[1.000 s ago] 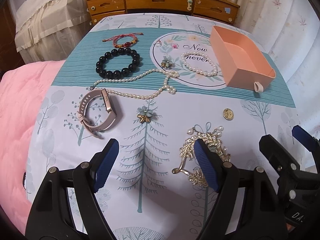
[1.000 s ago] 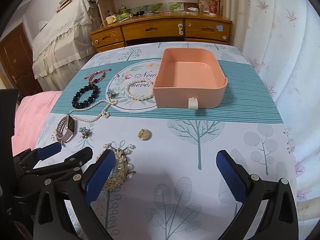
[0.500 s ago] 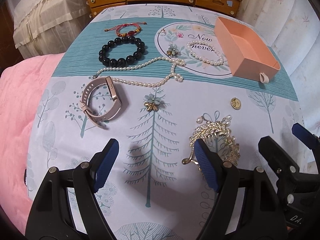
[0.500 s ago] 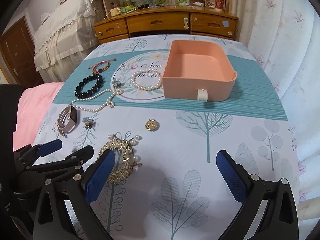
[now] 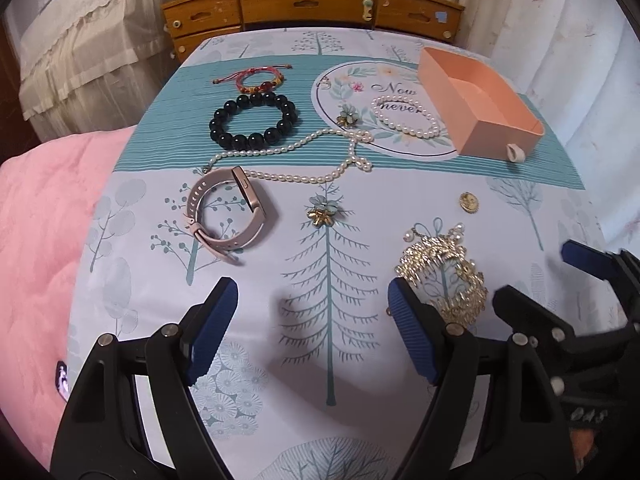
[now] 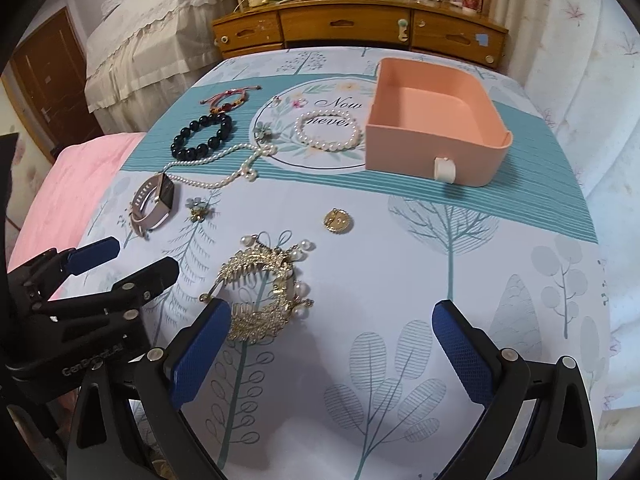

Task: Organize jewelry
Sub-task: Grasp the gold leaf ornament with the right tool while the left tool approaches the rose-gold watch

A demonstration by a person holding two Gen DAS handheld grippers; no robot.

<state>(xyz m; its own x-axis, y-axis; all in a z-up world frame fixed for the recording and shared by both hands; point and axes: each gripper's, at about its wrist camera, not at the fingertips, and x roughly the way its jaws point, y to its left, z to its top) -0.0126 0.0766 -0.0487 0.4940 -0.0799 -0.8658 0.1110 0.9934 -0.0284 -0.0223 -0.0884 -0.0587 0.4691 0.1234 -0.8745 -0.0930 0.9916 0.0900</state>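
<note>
**Two black clamp grippers with blue pads**

The left gripper (image 5: 312,320) and right gripper (image 6: 332,340) look alike: black plastic clamp arms, broad and flat, tapering to the fingers (image 6: 200,344). Each finger carries a dark blue pad with a fine ribbed or mesh texture. Round silver rivets (image 6: 153,355) sit at the joints, with more small silver screws along the arms. White lettering, only partly readable, runs along the left gripper's black body in the right wrist view; a blurred white marking shows on the right gripper's body in the left wrist view
</note>
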